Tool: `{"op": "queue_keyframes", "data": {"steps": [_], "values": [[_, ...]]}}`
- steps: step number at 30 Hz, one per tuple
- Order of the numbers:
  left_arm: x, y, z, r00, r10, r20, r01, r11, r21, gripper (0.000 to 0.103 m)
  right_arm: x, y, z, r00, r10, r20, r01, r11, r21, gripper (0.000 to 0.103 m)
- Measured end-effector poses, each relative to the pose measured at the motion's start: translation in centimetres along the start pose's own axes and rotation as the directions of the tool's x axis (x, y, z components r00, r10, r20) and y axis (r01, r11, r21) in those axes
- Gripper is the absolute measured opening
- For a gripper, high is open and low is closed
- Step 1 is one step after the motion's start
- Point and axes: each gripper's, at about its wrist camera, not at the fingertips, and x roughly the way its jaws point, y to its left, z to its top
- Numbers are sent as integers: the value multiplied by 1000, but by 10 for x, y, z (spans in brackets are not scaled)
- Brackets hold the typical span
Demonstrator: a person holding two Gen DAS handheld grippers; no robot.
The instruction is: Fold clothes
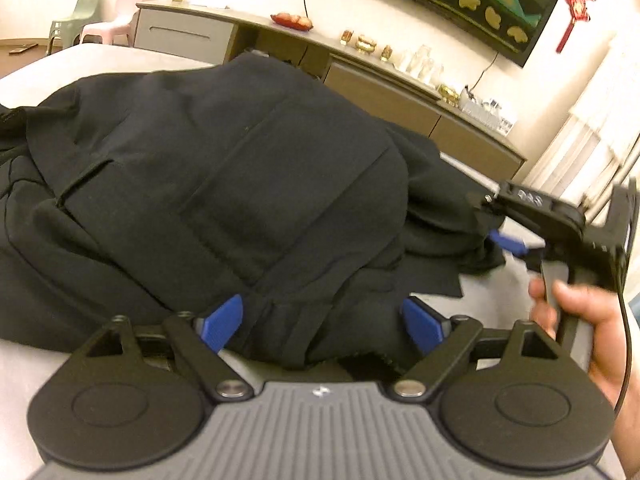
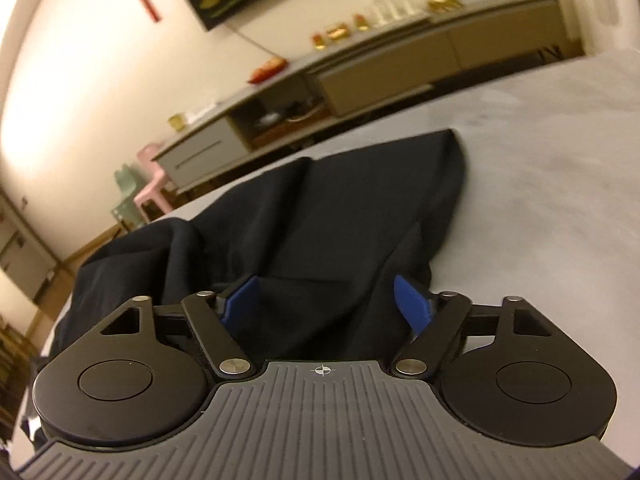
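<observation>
The black, soft woven garment (image 1: 224, 184) lies bunched across the white bed (image 2: 540, 168), limp and light; hems and corners offer the best hold. Both the left gripper (image 1: 320, 320) and the right gripper (image 2: 326, 300) stand spread apart with cloth between their blue pads.

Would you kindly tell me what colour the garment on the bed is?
Plain black; the garment shows best in the left wrist view.
</observation>
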Motion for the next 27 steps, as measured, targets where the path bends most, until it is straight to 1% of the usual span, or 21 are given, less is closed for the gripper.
{"op": "queue_keyframes", "data": {"steps": [1,2,3,4,7,8,9,11,12,14,16,17,18,19,20,21,23,24,25,26,27], "values": [[-1,-3,2,1000,-2,2,2,1000,24,86,2,4,-1,1000,-3,-8,3,1000,-14,13],[1,-9,4,1000,-10,8,10,999,53,62,5,7,-2,1000,-6,-16,6,1000,-27,2],[3,-15,6,999,-31,8,30,995,90,40,4,10,-4,1000,-11,-14,11,999,-38,3],[1,-22,11,999,-40,19,38,993,110,6,-2,14,-6,1000,-19,13,19,999,-46,3],[-6,-44,25,996,-63,57,53,985,164,6,-42,20,2,991,-19,133,21,1000,-13,0],[-19,-51,35,992,-73,105,53,982,183,5,-60,19,7,983,-10,183,6,1000,21,0],[-34,-54,46,984,-82,156,51,980,192,5,-81,18,13,972,-7,237,-4,999,48,0],[-74,-51,75,959,-93,267,44,982,182,5,-124,14,25,937,-8,349,-22,997,80,0],[-94,-50,90,942,-97,322,41,984,176,5,-147,10,31,918,-11,397,-29,995,94,0],[-134,-27,126,907,-36,421,-21,991,131,5,-190,-3,41,880,-26,474,-33,993,117,0],[-174,-4,161,859,31,511,-82,994,78,5,-229,-21,48,845,-51,533,-30,989,143,0],[-186,15,178,836,101,540,-138,990,28,5,-242,-33,48,839,-72,540,-22,986,167,0],[-197,35,195,808,175,562,-195,981,-26,5,-249,-46,46,841,-96,532,-13,980,197,0],[-201,62,212,772,281,570,-273,957,-102,5,-257,-60,44,843,-119,524,-4,974,227,0],[-201,87,223,752,353,556,-316,934,-165,6,-260,-73,41,852,-141,504,4,965,263,0],[-198,112,230,753,402,521,-347,915,-206,6,-256,-86,37,873,-161,460,12,951,310,0],[-175,154,230,773,499,392,-424,866,-266,7,-244,-110,29,911,-192,365,34,917,398,6],[-163,162,219,789,505,350,-435,861,-263,8,-233,-118,25,931,-199,307,52,902,428,7],[-152,168,205,805,506,310,-441,860,-256,10,-221,-121,22,946,-199,256,71,897,436,9],[-140,175,192,819,505,271,-448,859,-249,19,-210,-119,20,957,-197,214,91,902,422,13],[-133,174,176,832,493,256,-438,866,-241,26,-199,-117,19,965,-195,173,110,907,407,25]]}}
